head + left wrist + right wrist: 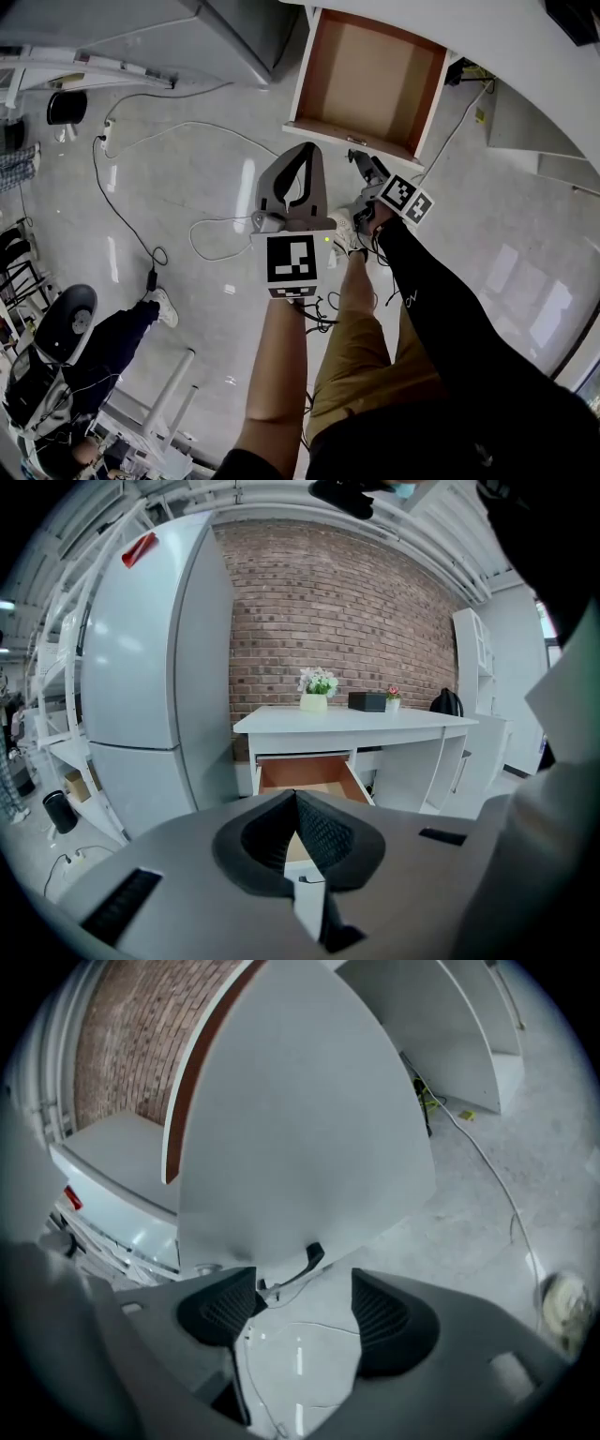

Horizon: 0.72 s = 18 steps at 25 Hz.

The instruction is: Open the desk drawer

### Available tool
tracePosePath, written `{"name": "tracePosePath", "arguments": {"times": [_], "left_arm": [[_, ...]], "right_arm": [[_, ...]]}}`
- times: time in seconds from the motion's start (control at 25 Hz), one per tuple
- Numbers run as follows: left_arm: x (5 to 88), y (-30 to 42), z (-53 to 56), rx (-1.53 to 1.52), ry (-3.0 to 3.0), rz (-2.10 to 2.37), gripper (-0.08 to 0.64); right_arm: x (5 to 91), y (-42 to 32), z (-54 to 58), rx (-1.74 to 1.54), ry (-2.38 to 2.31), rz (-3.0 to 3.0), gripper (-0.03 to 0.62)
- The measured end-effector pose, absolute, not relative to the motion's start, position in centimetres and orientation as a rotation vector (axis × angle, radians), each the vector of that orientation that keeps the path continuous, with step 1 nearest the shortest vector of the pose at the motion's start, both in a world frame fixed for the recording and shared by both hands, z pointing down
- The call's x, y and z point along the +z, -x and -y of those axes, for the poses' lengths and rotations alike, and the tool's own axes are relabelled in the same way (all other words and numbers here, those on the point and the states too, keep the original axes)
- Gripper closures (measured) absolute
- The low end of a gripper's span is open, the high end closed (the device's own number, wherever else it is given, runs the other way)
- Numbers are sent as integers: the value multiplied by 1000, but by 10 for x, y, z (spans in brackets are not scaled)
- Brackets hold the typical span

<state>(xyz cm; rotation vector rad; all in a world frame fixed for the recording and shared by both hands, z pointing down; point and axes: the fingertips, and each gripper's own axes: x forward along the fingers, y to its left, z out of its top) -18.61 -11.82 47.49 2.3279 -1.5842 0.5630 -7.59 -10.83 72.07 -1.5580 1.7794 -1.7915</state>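
The table (356,726) drawer (367,80) stands out: rigid, probably light-running, best gripped at its dark handle (314,1258), just beyond the right tool (302,1314), parted and empty. Left tool (296,803) closed on nothing.

Drawer (370,80) sits pulled well out from under the white table (497,42): brown inside, white front, small dark handle (314,1256).
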Motion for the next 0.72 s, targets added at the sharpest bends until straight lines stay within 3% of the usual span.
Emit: {"name": "tracePosePath", "arguments": {"times": [0.04,0.28,0.72], "left_arm": [[475,183,118,563,-2329,1585,555],[468,170,112,564,-2309,1622,555],[429,128,74,572,-2224,1705,555]], "right_arm": [[722,75,104,-1787,1587,-1834,276],[716,68,75,-1708,1659,-2193,274],[628,39,34,-1223,1531,-2845,273]]}}
